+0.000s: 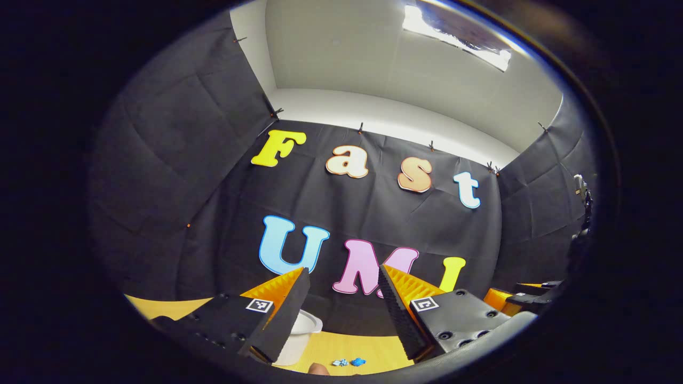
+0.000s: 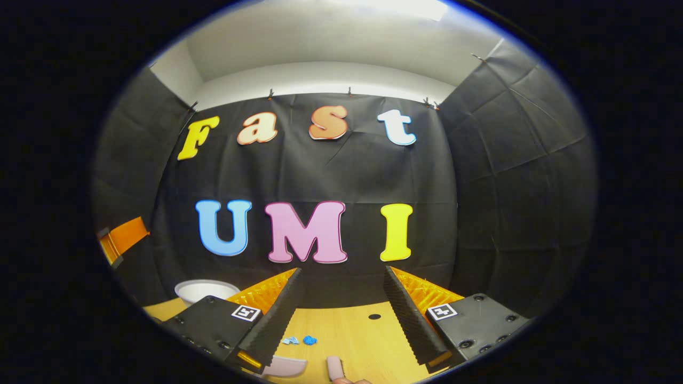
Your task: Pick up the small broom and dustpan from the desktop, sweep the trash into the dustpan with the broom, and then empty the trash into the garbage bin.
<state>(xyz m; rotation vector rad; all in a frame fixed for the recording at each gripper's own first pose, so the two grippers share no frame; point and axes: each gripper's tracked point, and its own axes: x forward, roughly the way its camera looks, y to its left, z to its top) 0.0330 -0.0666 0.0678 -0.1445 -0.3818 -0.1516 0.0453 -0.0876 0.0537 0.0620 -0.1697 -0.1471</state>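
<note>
Both grippers hover above a wooden desktop, tilted up toward the booth wall. My left gripper is open and holds nothing. Below it on the desk lie small blue trash scraps, with a white garbage bin partly hidden behind its left finger. My right gripper is open too, with nothing between its fingers. The blue scraps lie beneath it. A pale dustpan edge and a pink broom handle peek in at the bottom. The bin stands at the back left.
A small dark hole sits in the desktop behind the scraps. Part of the other gripper shows at the far left of the right gripper view, and the right one at the left view's right edge. Black cloth walls enclose the desk.
</note>
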